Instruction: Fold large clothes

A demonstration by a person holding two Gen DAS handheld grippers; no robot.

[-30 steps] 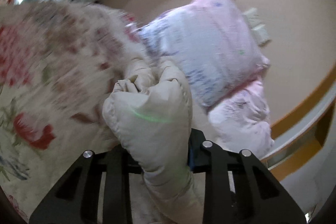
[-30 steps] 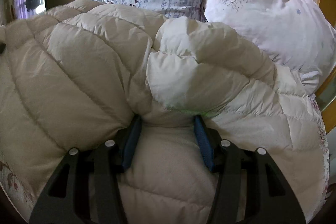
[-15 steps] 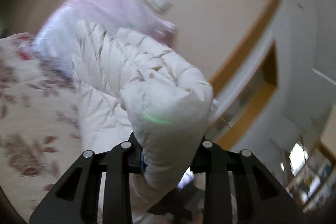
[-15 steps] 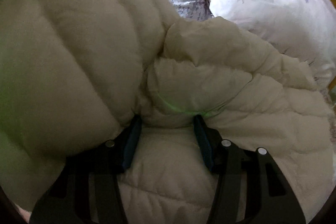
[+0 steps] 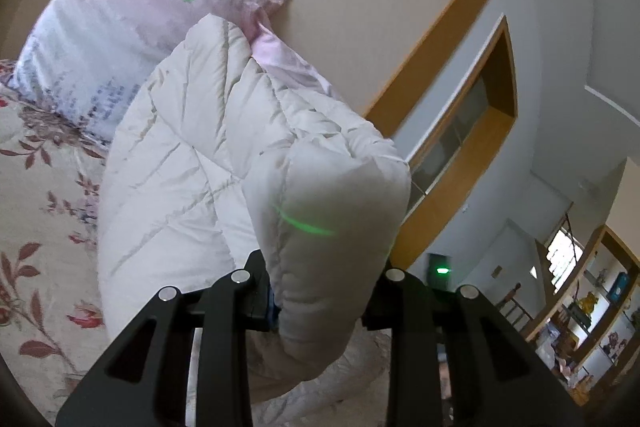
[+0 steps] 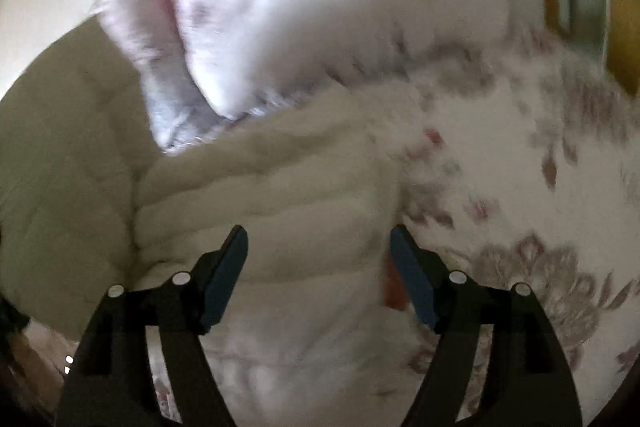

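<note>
A cream quilted down coat (image 5: pixel 192 163) lies on the floral bedspread (image 5: pixel 36 211). My left gripper (image 5: pixel 324 287) is shut on a thick bunch of the coat and holds it raised above the bed. In the right wrist view the coat (image 6: pixel 264 195) fills the lower left, blurred by motion. My right gripper (image 6: pixel 318 251) is open, its blue pads wide apart on either side of the coat's fabric, gripping nothing.
Two pink and white printed pillows (image 5: pixel 132 15) lean on the beige wall at the head of the bed; they also show in the right wrist view (image 6: pixel 320 7). A wood-framed headboard ledge (image 5: pixel 472 131) runs along the bed. Shelves (image 5: pixel 592 307) stand far right.
My right gripper has opened and let go of the coat, and its view has swung toward the bedspread. My left gripper has lifted its bunch of coat higher and turned right.
</note>
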